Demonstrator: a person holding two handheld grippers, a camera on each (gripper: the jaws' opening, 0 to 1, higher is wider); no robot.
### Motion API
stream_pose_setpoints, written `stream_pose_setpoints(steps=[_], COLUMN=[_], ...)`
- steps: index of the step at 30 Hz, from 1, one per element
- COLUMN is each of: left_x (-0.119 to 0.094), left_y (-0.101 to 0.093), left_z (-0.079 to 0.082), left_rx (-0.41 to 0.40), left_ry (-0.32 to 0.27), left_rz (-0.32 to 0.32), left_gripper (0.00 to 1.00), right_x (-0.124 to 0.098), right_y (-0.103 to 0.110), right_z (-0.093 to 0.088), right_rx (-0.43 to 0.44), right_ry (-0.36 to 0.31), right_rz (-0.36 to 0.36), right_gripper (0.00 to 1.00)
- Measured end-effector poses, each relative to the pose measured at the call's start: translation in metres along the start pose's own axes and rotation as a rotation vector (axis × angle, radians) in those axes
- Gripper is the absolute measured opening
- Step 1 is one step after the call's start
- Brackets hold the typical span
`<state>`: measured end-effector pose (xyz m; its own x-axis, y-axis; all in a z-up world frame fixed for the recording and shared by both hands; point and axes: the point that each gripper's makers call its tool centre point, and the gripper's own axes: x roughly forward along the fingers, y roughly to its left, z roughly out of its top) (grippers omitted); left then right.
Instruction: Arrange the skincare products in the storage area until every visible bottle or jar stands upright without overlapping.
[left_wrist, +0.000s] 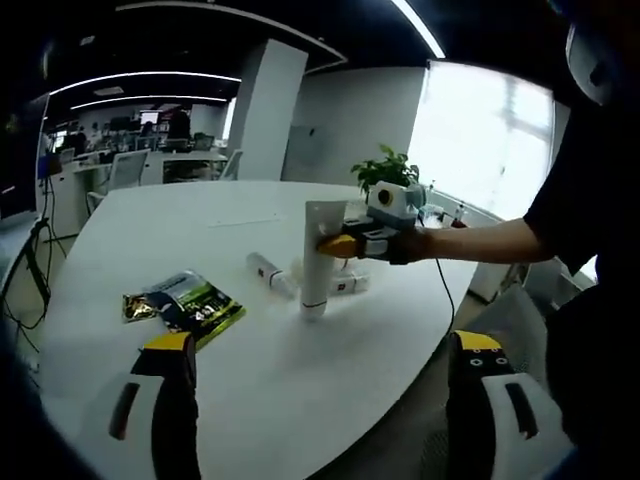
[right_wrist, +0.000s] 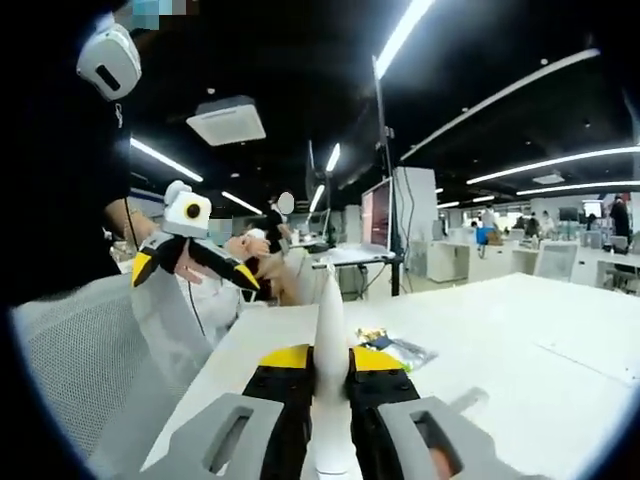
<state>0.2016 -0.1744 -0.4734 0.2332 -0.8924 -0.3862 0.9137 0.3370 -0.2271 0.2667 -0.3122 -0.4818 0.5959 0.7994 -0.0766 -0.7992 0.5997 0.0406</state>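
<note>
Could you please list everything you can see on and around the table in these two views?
white tube: one, white, standing cap down on the table, clamped by the right gripper.
lying bottles: at least two, white, flat on the table behind the tube; exact count unclear.
sachet pack: one, green and gold, flat on the table near the left gripper.
potted plant: one, green, at the far table edge.
table: one, white, rounded.
office chair: one, pale, beyond the table.
left gripper: black with yellow tips, jaws apart, holding nothing.
right gripper: black with yellow tips, closed on the tube.
person's hand: one, holding the right gripper.
</note>
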Motion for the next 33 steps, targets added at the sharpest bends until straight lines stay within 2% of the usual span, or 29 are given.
stream_pose_setpoints(steps=[5, 16, 21, 23, 33], left_x=[0.002, 0.003, 0.001, 0.001, -0.004], left_y=[-0.003, -0.004, -0.003, -0.002, -0.003], left_z=[-0.003, -0.003, -0.001, 0.0, 0.002], left_rx=[0.011, 0.01, 0.002, -0.003, -0.023], left_ry=[0.019, 0.02, 0.01, 0.006, -0.003], left_rz=[-0.004, -0.009, -0.006, -0.004, 0.001], left_gripper=[0.98, 0.98, 0.97, 0.97, 0.97], right_x=[-0.002, -0.005, -0.007, -0.01, -0.027], right_y=[0.005, 0.002, -0.003, -0.003, 0.01], right_z=[-0.001, -0.002, -0.006, -0.01, -0.011], right_rx=[0.008, 0.029, 0.056, 0.084, 0.141], right_ry=[0.011, 0.037, 0.075, 0.094, 0.144], right_rz=[0.014, -0.005, -0.059, -0.08, -0.143], right_gripper=[0.05, 0.07, 0.18, 0.18, 0.34])
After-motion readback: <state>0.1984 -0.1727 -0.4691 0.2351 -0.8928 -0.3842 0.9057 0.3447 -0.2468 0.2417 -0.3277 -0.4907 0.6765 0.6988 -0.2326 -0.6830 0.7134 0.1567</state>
